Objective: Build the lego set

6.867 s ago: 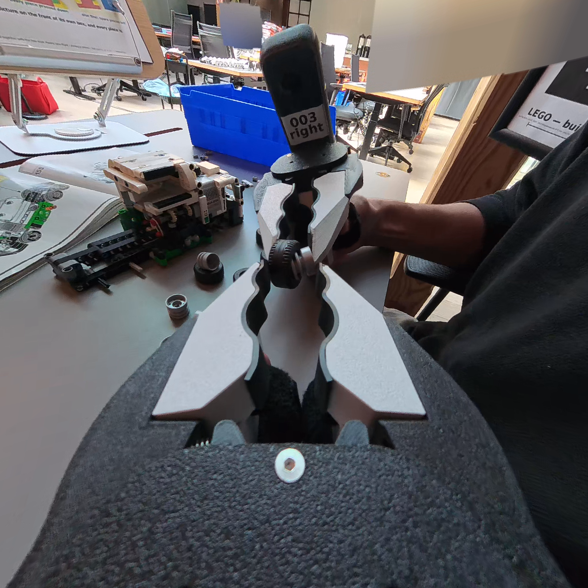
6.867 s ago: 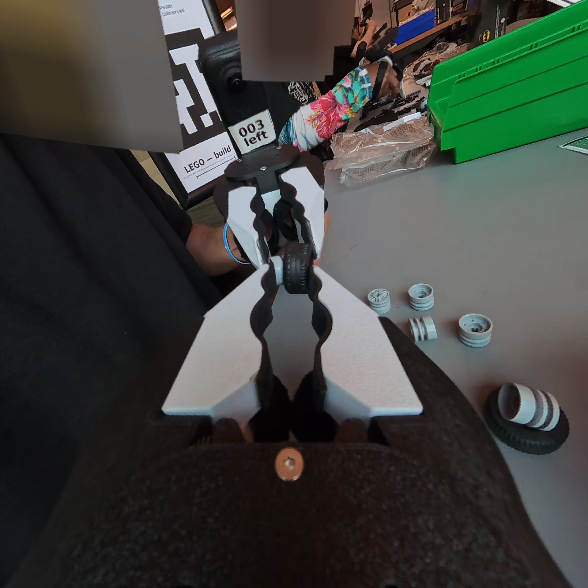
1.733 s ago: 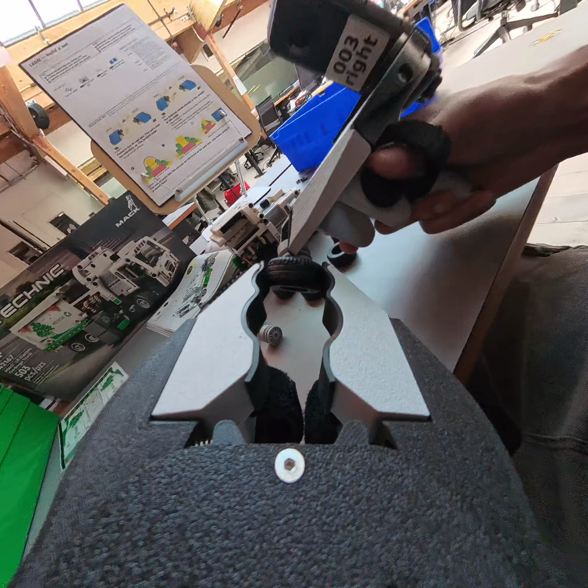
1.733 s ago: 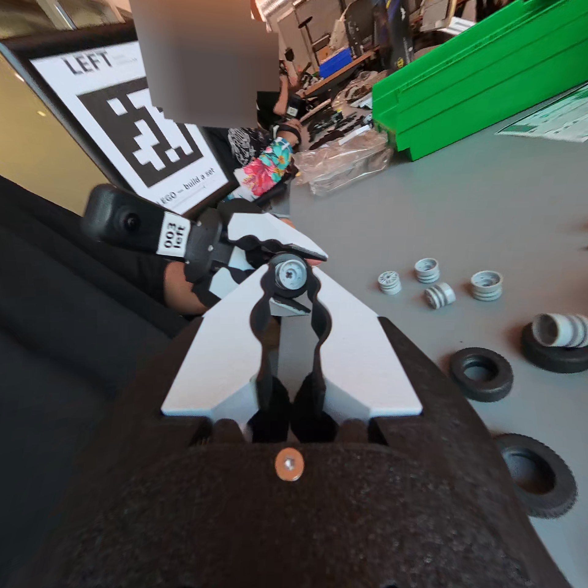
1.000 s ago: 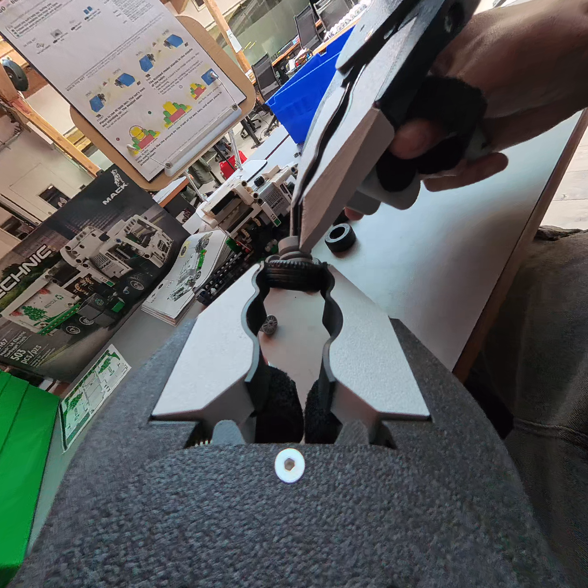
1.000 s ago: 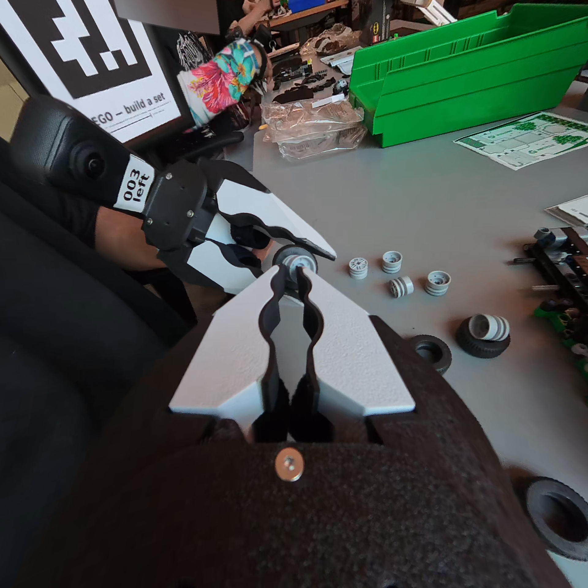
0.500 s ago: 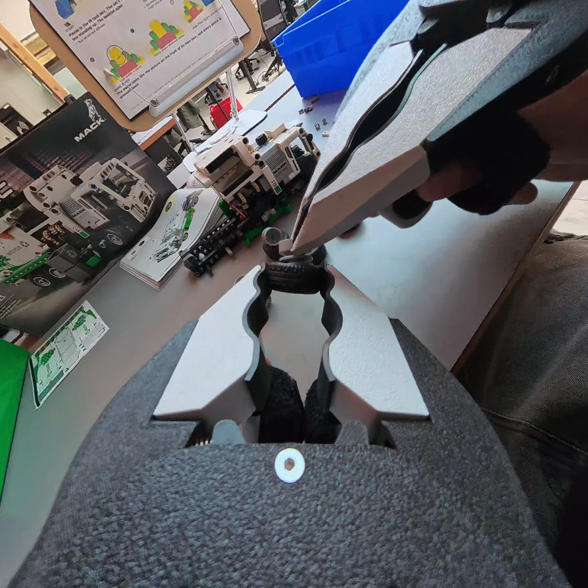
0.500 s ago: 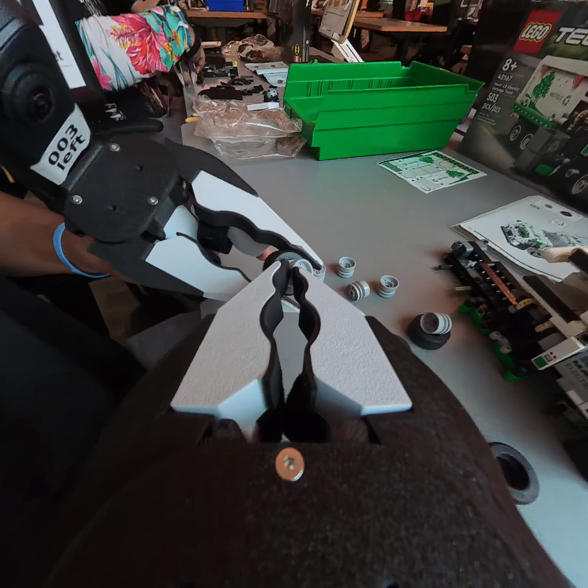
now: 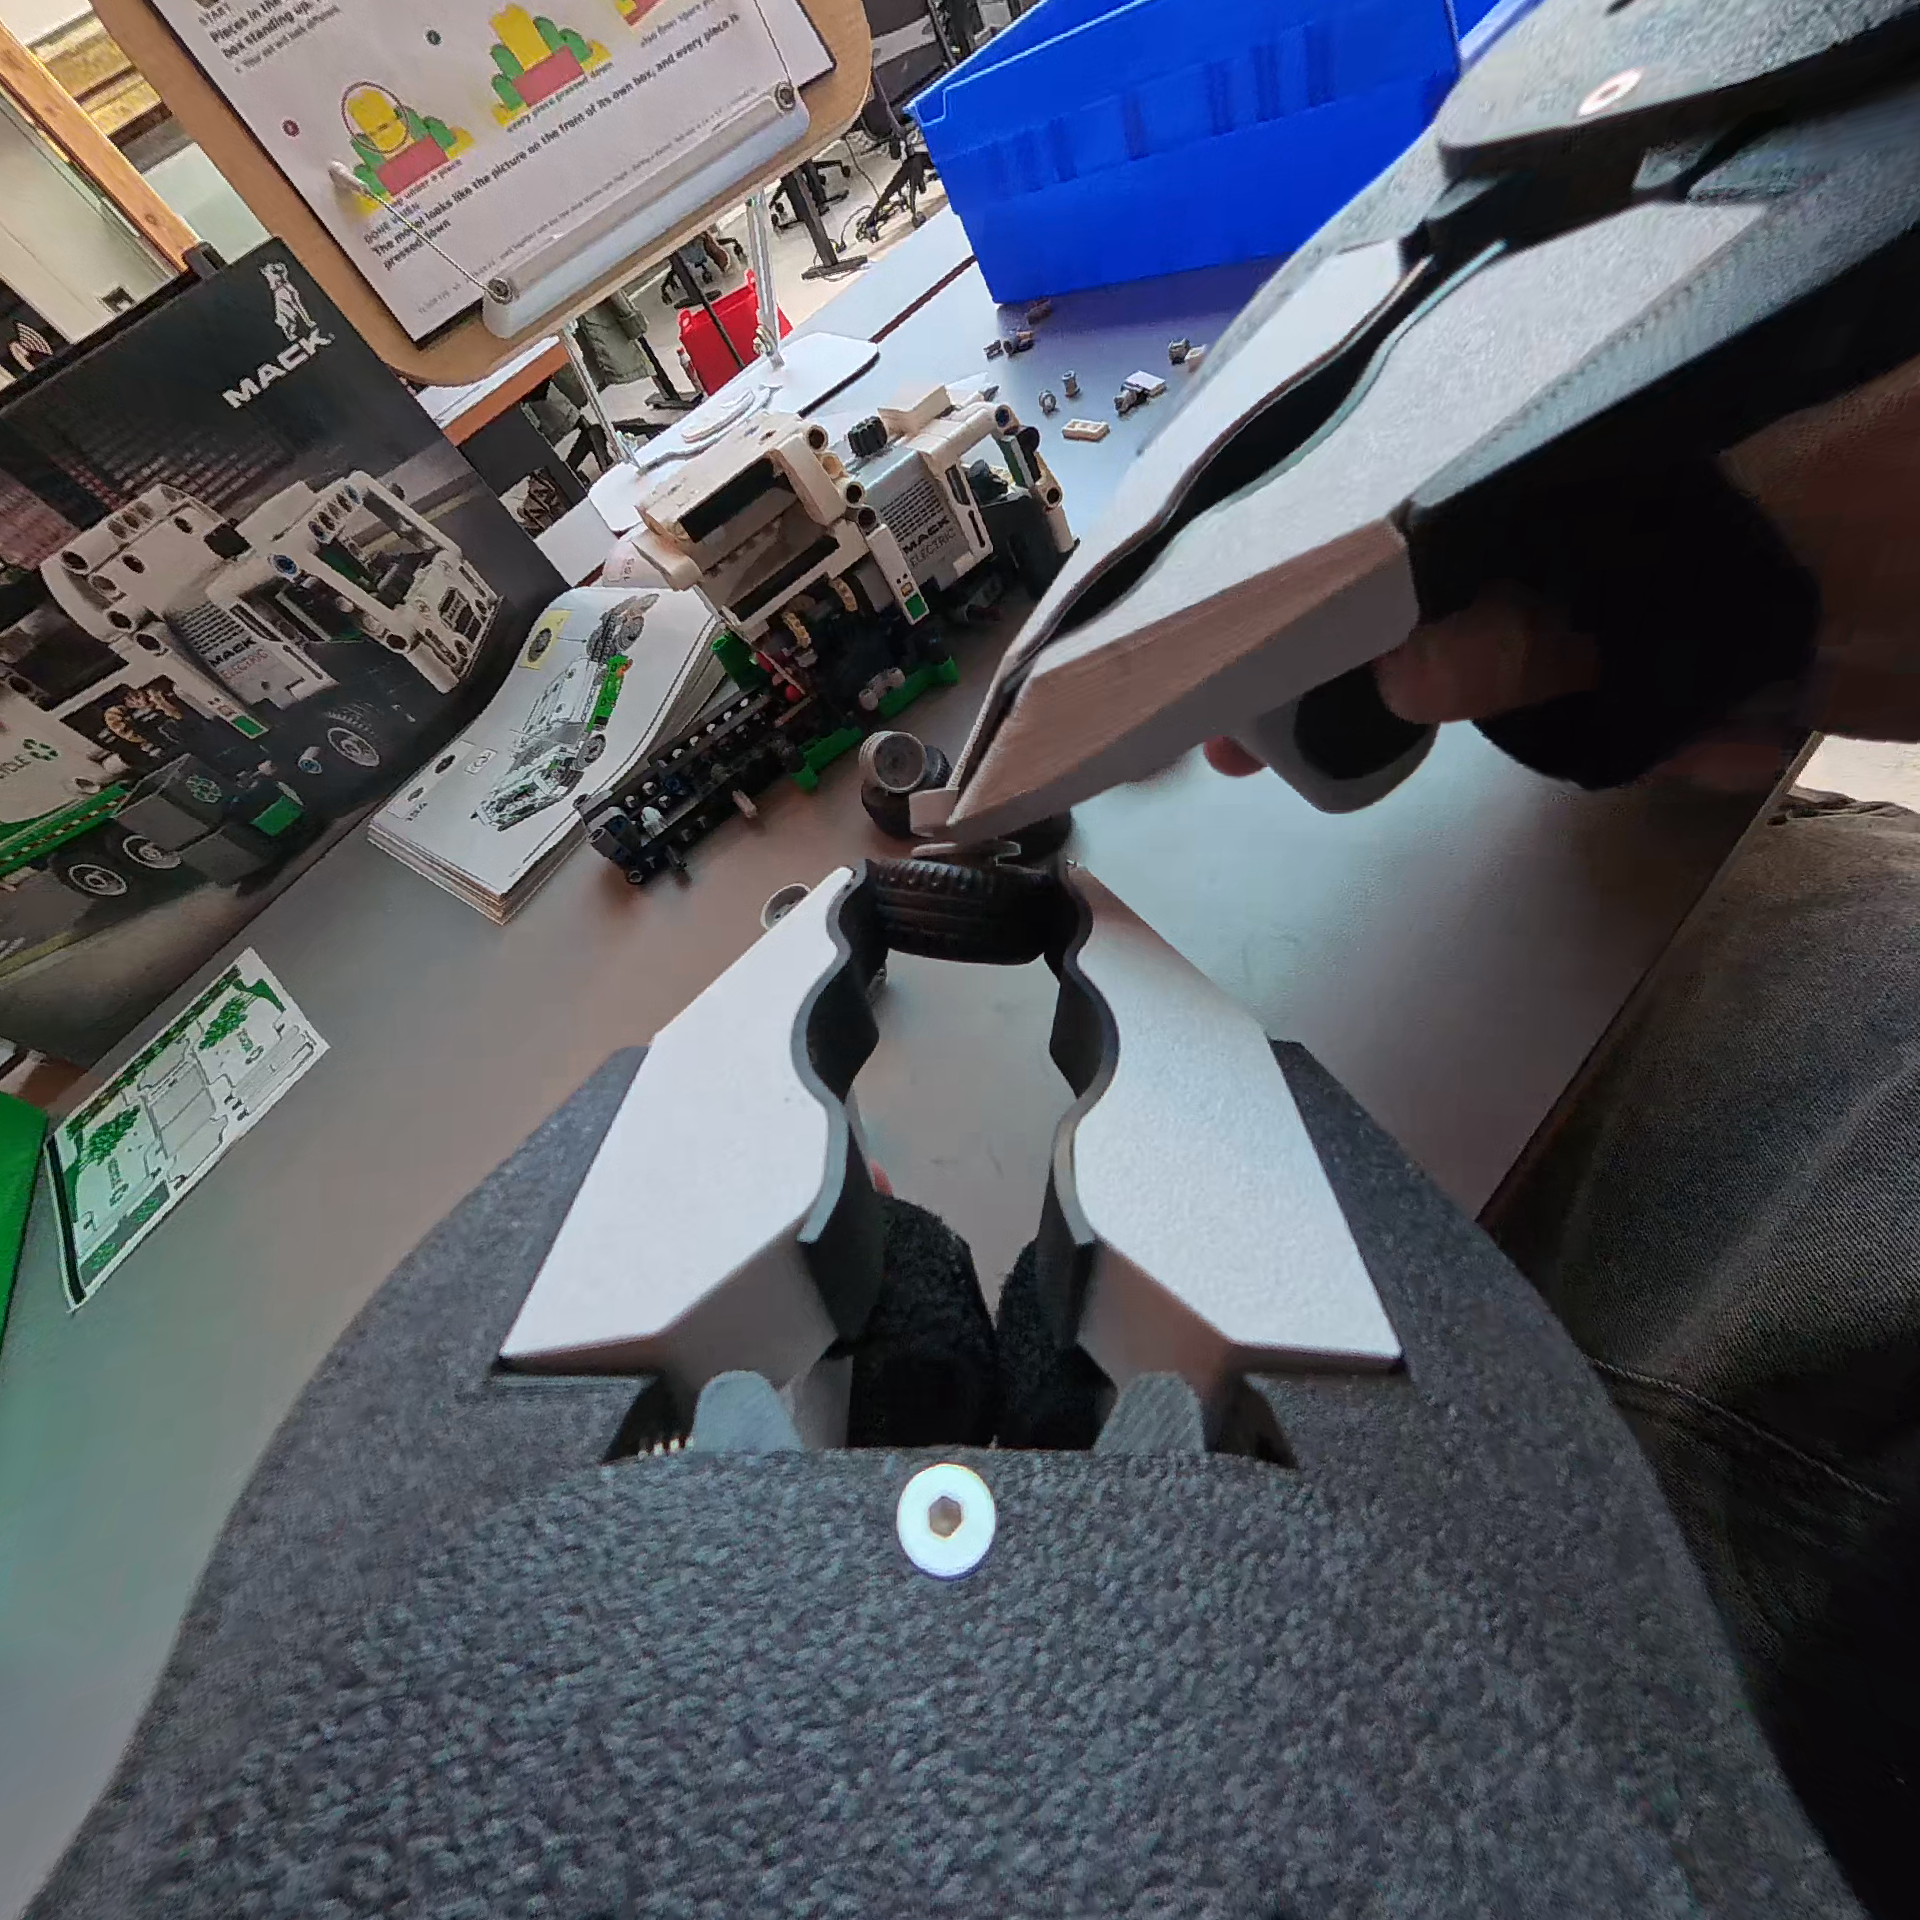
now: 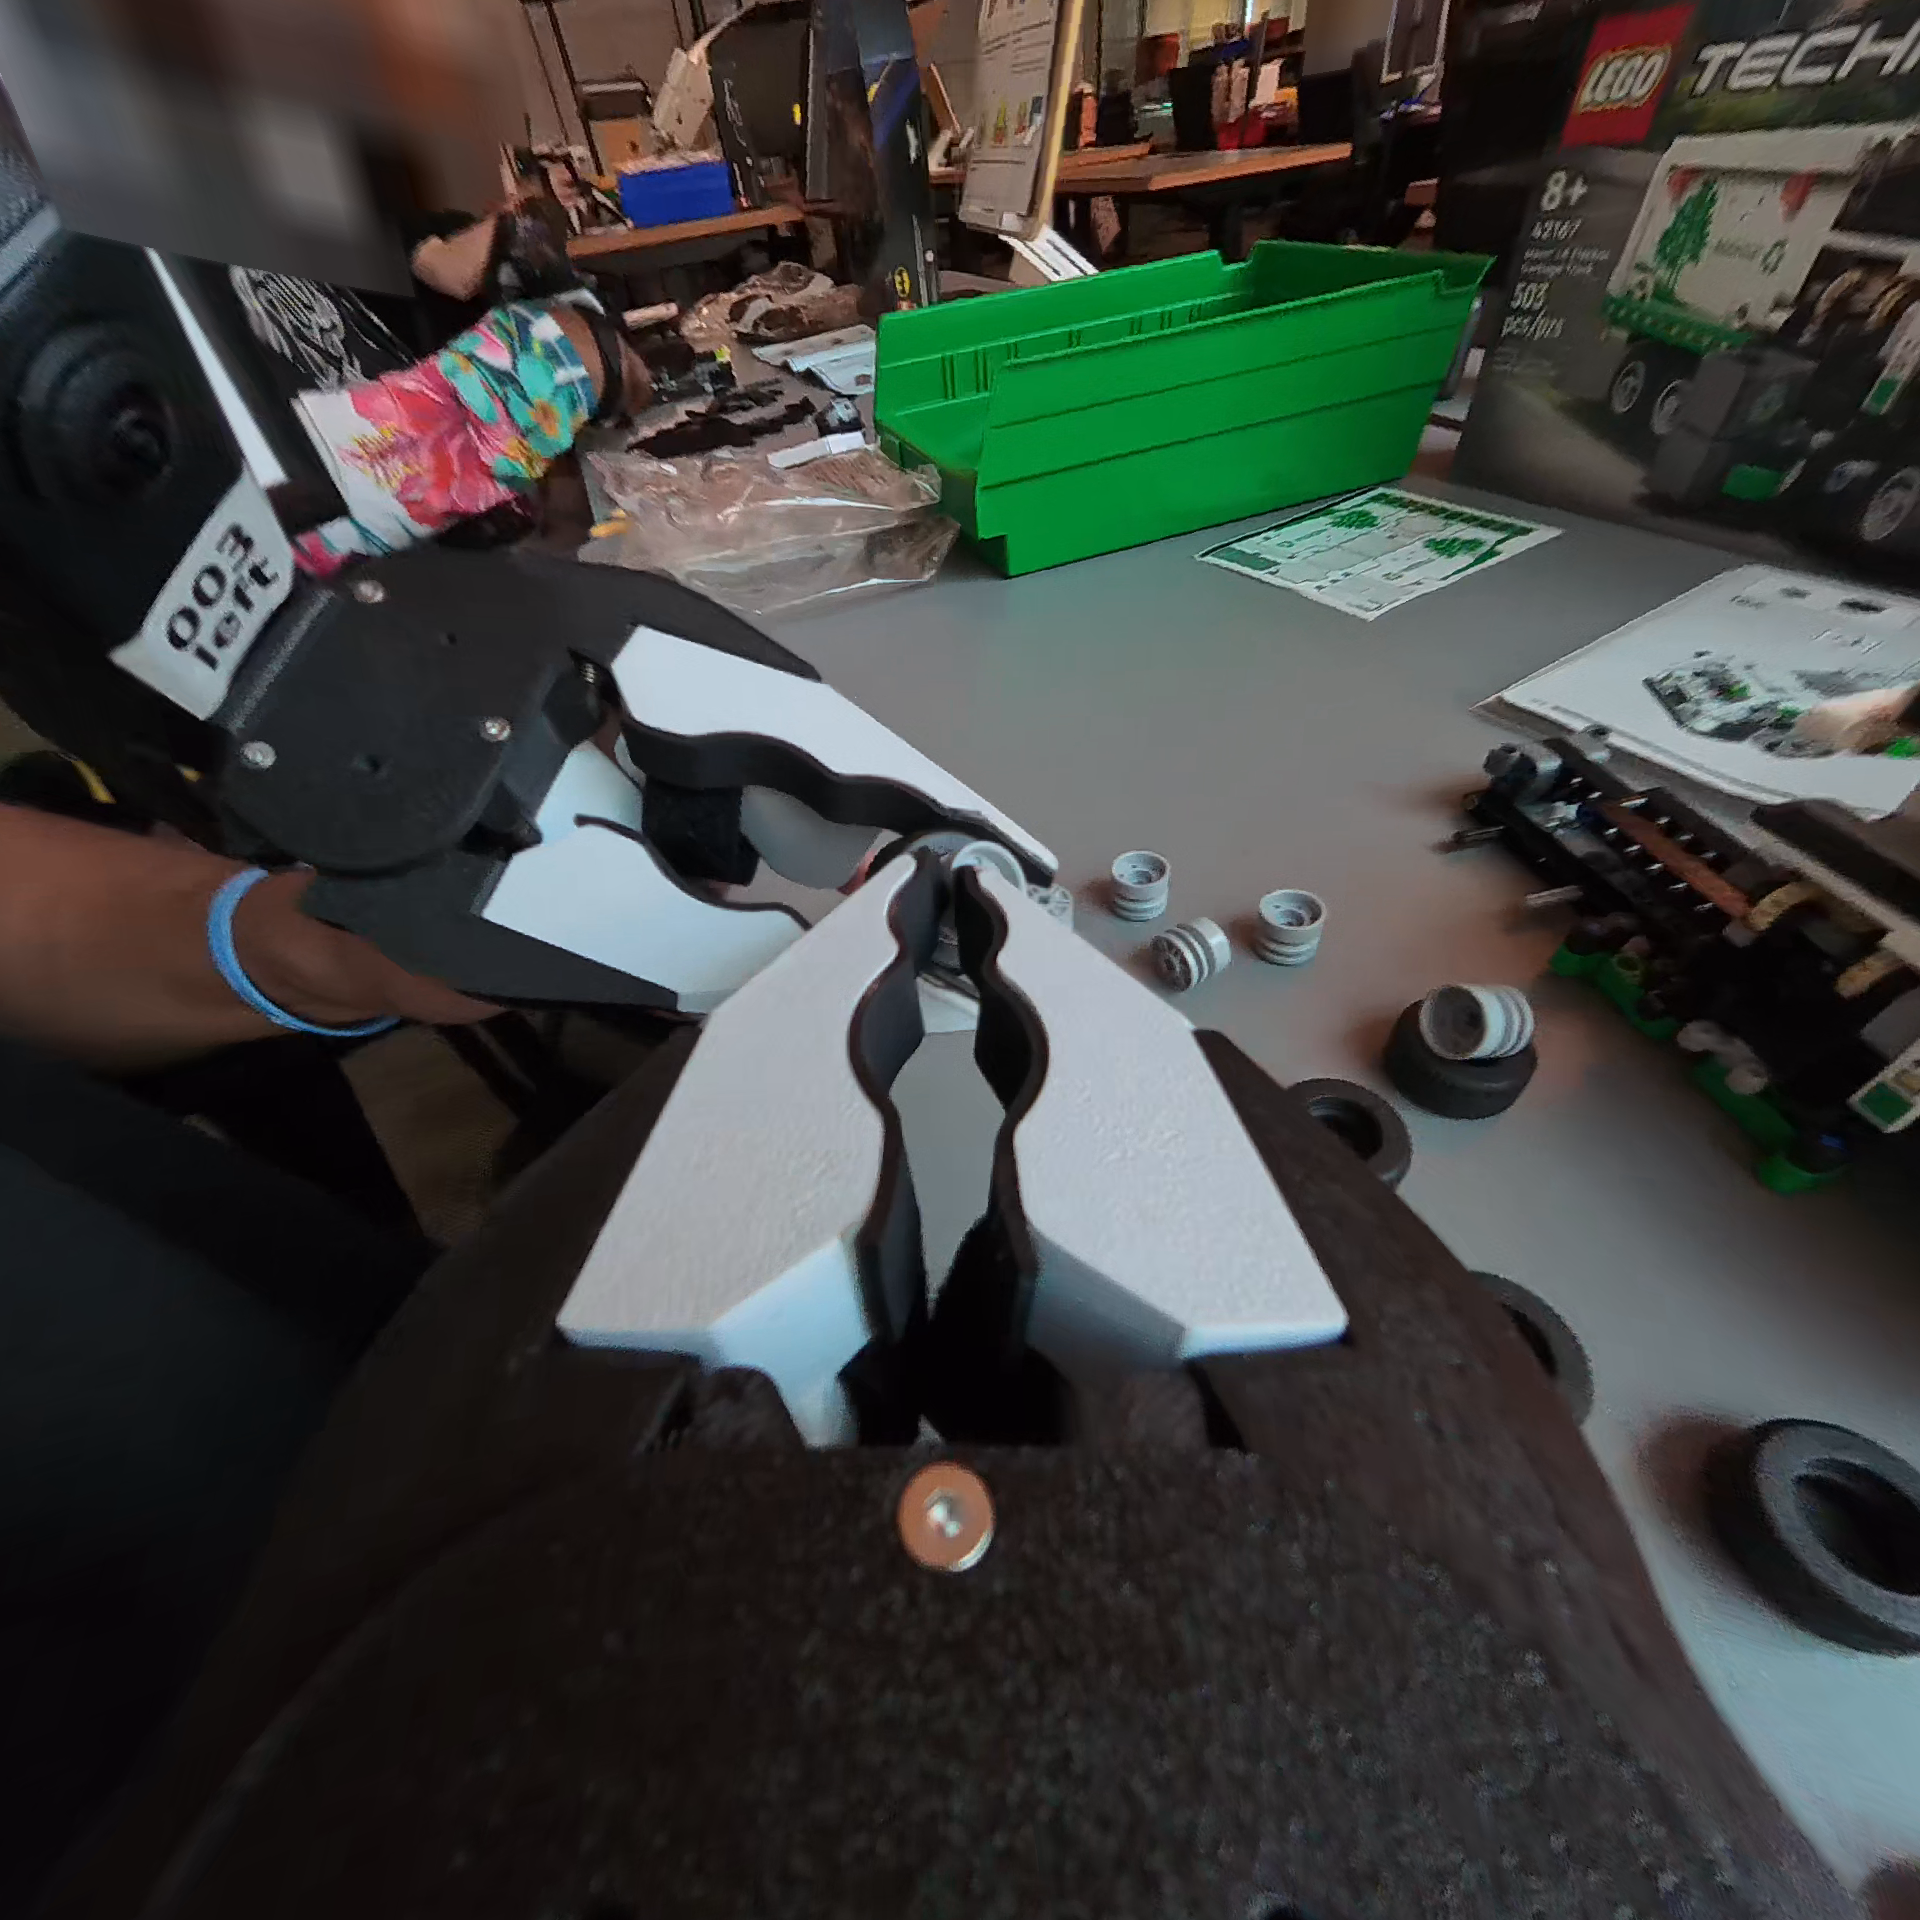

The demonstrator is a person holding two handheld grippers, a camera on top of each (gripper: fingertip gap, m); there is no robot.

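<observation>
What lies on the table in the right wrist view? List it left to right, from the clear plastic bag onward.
Clear plastic bag → green bin → sticker sheet → instruction booklet.

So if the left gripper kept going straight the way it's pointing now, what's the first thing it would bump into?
Most likely the right gripper: its tips sit directly past the black tire that the left gripper holds. Beyond that lies a loose tire with a grey rim, though depth is hard to judge.
</observation>
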